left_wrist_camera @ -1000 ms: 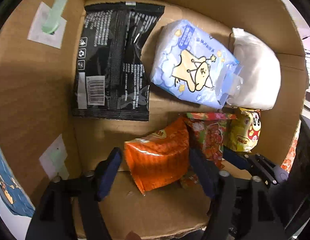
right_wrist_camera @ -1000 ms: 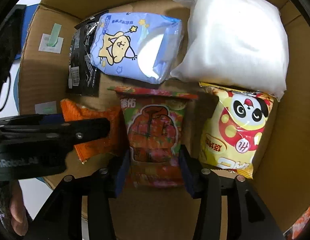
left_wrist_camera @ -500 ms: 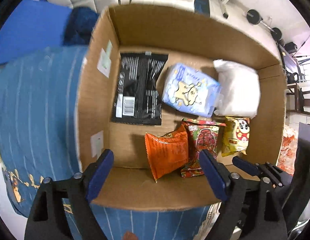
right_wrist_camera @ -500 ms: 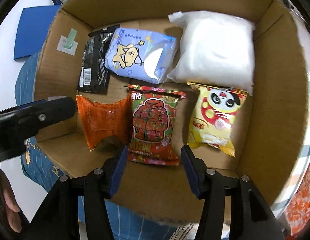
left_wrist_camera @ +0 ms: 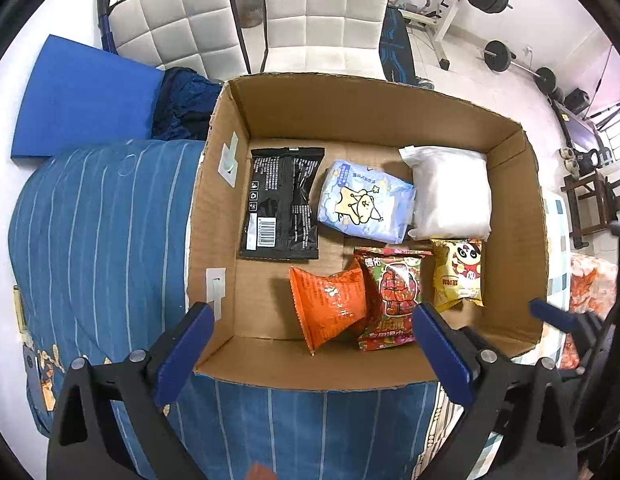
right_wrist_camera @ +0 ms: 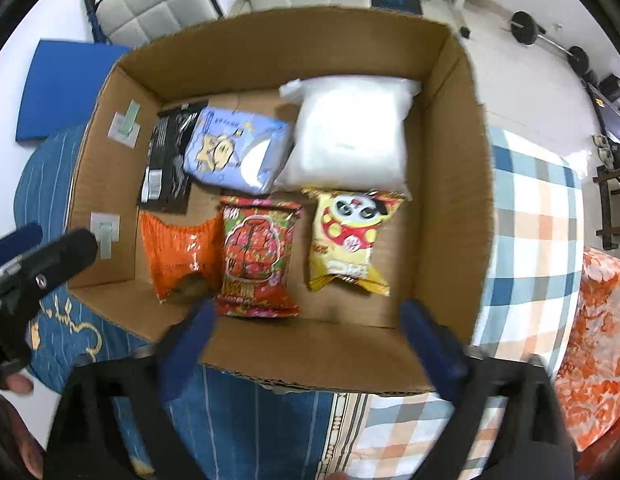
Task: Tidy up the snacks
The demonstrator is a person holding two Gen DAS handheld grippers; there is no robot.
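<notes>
An open cardboard box holds several snack packs. Its far row has a black pack, a light blue pack with a star figure and a white bag. The near row has an orange pack, a red pack and a yellow panda pack. My left gripper and right gripper both hang open and empty above the box's near wall.
The box rests on a blue striped cover beside a checked cloth. A blue mat, white padded chairs and weight equipment stand on the floor behind. A hand holds the left tool.
Both grippers have pulled up and back out of the box, their jaws wider apart. The orange and red packs were let go and lie in the near row.
</notes>
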